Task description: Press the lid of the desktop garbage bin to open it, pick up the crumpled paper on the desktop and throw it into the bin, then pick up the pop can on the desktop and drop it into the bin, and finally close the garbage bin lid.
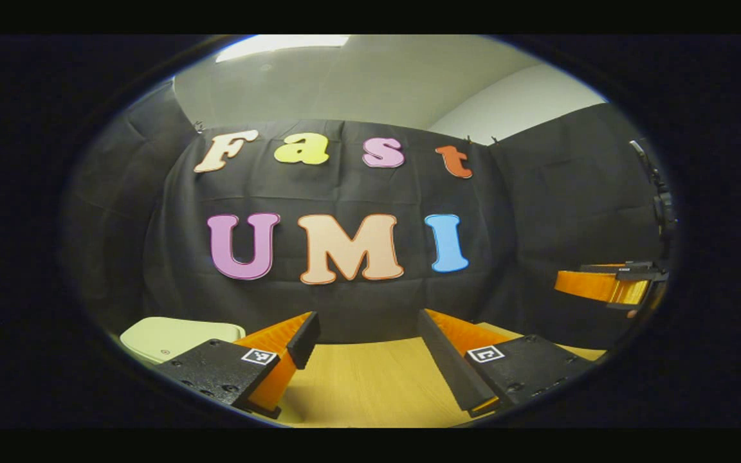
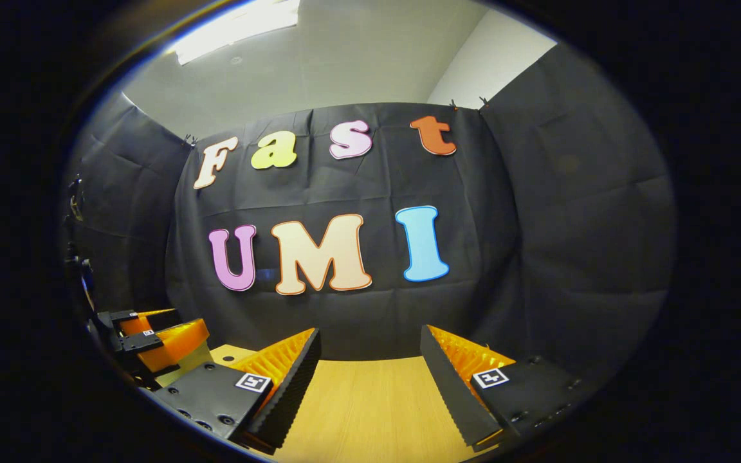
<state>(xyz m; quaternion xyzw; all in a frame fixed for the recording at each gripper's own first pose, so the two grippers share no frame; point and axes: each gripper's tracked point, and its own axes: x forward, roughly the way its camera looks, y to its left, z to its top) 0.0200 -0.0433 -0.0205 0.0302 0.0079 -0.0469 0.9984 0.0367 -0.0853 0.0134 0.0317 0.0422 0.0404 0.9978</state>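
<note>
Black cloth [image 1: 538,212] hangs as the booth's wall on three sides behind a pale wooden surface [image 1: 370,379]. Above it, a grey ceiling [image 2: 357,64] carries a bright light panel [image 2: 235,29].

A wooden desktop [image 1: 370,379] runs ahead of me to the foot of the black cloth wall [image 1: 538,212]. Above the cloth I note a pale ceiling [image 2: 357,71] carrying one lit light panel [image 2: 235,29]. A dark stand [image 1: 661,199] rises along the right-hand cloth in the left gripper view.
</note>
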